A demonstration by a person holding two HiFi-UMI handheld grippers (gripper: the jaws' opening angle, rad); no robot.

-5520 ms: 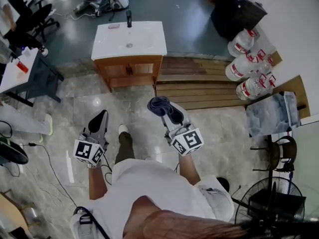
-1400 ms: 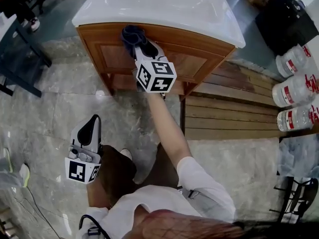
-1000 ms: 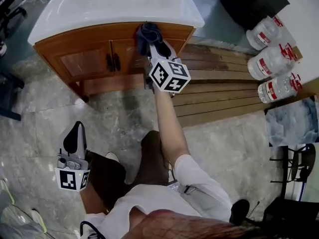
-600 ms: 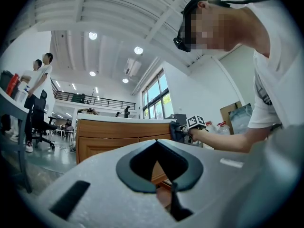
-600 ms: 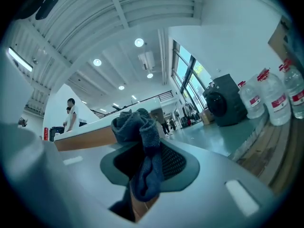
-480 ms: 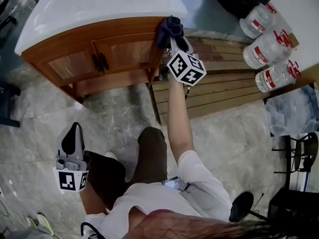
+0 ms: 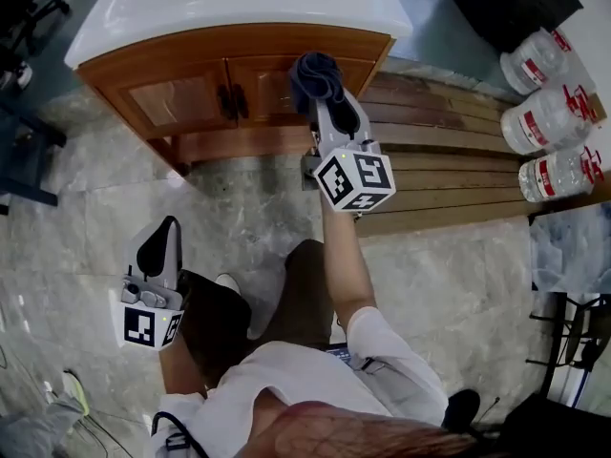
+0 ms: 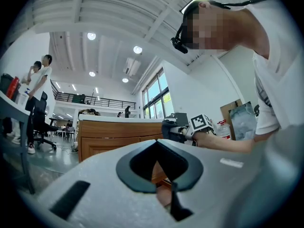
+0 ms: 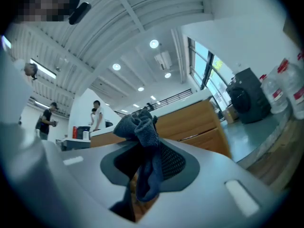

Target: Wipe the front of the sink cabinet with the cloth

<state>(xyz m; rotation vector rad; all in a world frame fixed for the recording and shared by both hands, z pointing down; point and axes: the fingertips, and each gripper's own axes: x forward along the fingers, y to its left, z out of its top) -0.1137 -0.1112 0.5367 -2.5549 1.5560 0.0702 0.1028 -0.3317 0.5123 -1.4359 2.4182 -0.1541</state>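
Right tongs with cloth back leftward, seemingly against cabinet door

The right gripper, clamped on the blue cloth, has slid left from the sink cabinet's right corner onto the right door. The door handles now sit near its left, and the corner lies off to its right.

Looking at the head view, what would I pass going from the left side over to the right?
left gripper → cabinet door handles → cloth → water bottles
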